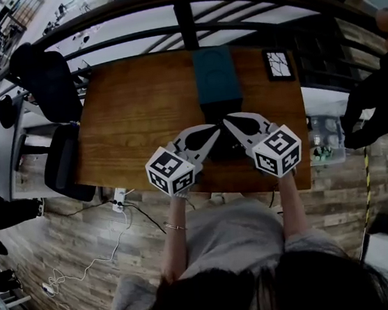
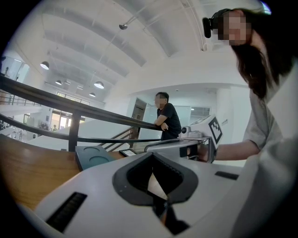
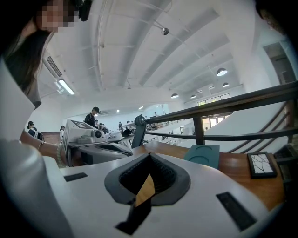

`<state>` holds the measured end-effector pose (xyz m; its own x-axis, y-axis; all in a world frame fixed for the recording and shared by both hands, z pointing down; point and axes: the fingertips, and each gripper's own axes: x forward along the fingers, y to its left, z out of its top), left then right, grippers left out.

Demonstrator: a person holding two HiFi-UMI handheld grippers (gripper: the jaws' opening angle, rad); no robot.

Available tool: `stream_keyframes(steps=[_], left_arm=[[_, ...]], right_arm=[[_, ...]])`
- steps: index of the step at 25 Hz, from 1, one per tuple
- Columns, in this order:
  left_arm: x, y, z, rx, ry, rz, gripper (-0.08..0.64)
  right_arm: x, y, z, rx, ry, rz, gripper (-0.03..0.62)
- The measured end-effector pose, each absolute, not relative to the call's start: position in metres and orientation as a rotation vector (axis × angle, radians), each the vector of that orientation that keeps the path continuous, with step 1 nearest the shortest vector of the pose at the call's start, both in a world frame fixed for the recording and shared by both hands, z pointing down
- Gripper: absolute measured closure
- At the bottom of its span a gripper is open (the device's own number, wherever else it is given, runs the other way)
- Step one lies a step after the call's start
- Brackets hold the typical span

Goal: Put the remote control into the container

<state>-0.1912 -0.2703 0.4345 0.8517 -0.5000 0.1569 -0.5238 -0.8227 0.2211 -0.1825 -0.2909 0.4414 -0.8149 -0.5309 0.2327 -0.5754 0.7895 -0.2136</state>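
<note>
Desk point(image 1: 133, 116) before a railing point(image 1: 185, 25), container point(image 1: 217, 76) at its far middle

The container stands on the desk at the far edge, just before the railing. A flat panel point(image 1: 278, 64) lies on the far right corner, apart from it. A chair point(image 1: 48, 84) stands left of the desk and a tub point(image 1: 325, 140) is on the floor to the right. The left gripper point(image 1: 214, 133) and right gripper point(image 1: 227, 121) hang side by side over the near edge.

A dark object point(image 1: 225, 148) lies under and between both pairs of jaws, mostly covered; whether it is the remote control cannot be told. Beyond the right jaws, a black-framed panel point(image 1: 277, 63) on the counter point(image 1: 133, 116) is too small to identify.
</note>
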Motion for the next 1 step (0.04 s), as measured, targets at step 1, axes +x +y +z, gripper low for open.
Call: stream_keyframes(steps=[1], left_arm=[[-0.1909,-0.2706,0.4349,2.772,-0.779,0.135,0.557]], right_arm=[[-0.1824,-0.2910,0.4414,0.877,-2.818,0.414,0.563]])
